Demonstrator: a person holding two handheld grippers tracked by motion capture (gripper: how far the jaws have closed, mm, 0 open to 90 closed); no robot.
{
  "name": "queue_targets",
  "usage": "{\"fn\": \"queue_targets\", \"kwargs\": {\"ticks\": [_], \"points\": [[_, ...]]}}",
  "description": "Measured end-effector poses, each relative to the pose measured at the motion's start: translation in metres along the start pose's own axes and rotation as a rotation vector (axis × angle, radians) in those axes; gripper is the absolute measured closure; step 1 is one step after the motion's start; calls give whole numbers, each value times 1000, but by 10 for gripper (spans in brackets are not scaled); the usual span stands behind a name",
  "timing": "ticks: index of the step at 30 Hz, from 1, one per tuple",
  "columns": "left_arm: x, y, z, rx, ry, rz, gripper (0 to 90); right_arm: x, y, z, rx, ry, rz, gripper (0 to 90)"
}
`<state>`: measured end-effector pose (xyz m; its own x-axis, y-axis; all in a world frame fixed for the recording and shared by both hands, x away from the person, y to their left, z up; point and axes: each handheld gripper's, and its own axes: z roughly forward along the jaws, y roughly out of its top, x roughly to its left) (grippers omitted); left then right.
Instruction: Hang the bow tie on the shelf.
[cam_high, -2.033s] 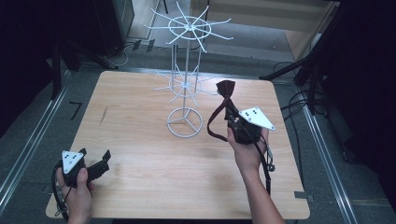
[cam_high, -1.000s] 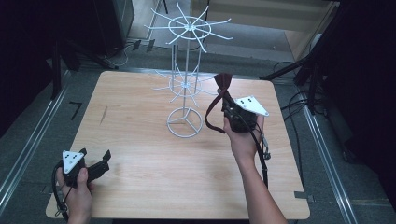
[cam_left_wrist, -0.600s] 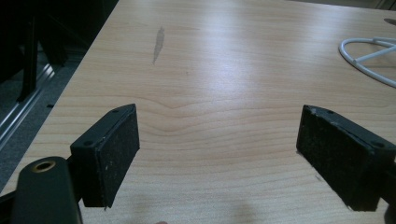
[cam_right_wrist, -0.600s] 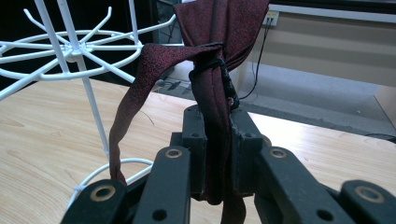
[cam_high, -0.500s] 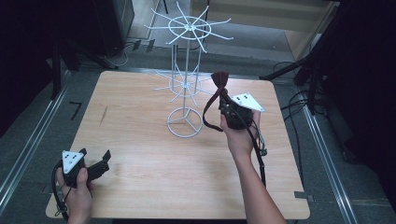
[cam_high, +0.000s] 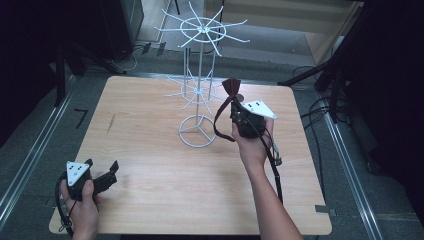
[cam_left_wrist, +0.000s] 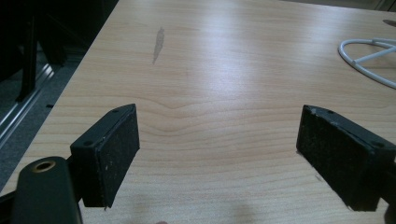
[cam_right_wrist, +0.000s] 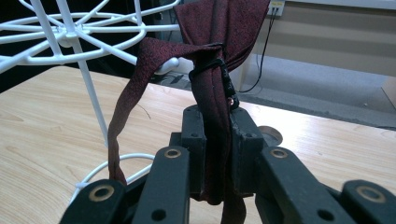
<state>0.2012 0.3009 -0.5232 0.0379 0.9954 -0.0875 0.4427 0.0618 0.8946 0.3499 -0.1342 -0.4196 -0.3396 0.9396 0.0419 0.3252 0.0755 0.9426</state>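
A white wire display stand (cam_high: 200, 90) rises from the middle back of the wooden table (cam_high: 150, 200), with spoked arm rings at two heights. My right gripper (cam_high: 239, 111) is lifted just right of the lower ring, shut on a dark red bow tie (cam_high: 231, 88) whose strap loop (cam_high: 220, 125) hangs below. In the right gripper view the bow tie (cam_right_wrist: 215, 56) is pinched between the jaws, close to a lower arm tip (cam_right_wrist: 168, 65) of the stand. My left gripper (cam_high: 104, 172) rests near the front left corner; its pads (cam_left_wrist: 112, 154) stand wide apart over bare wood.
The stand's round base (cam_high: 199, 131) sits mid-table, and part of the base (cam_left_wrist: 369, 58) shows in the left gripper view. A cable (cam_high: 272, 160) trails from my right gripper. Metal rails (cam_high: 30, 160) and dark floor flank the table.
My right gripper has carried the bow tie up and away from me, toward the stand's lower ring. The left gripper has stayed put.
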Motion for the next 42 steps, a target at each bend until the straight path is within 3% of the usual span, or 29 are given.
{"fn": "queue_targets", "kwargs": {"ticks": [34,42], "points": [[1,0,0,3,-3,0,136,21,-4,20,8,26,9,794],[1,0,0,3,-3,0,137,24,-7,25,21,50,15,778]]}}
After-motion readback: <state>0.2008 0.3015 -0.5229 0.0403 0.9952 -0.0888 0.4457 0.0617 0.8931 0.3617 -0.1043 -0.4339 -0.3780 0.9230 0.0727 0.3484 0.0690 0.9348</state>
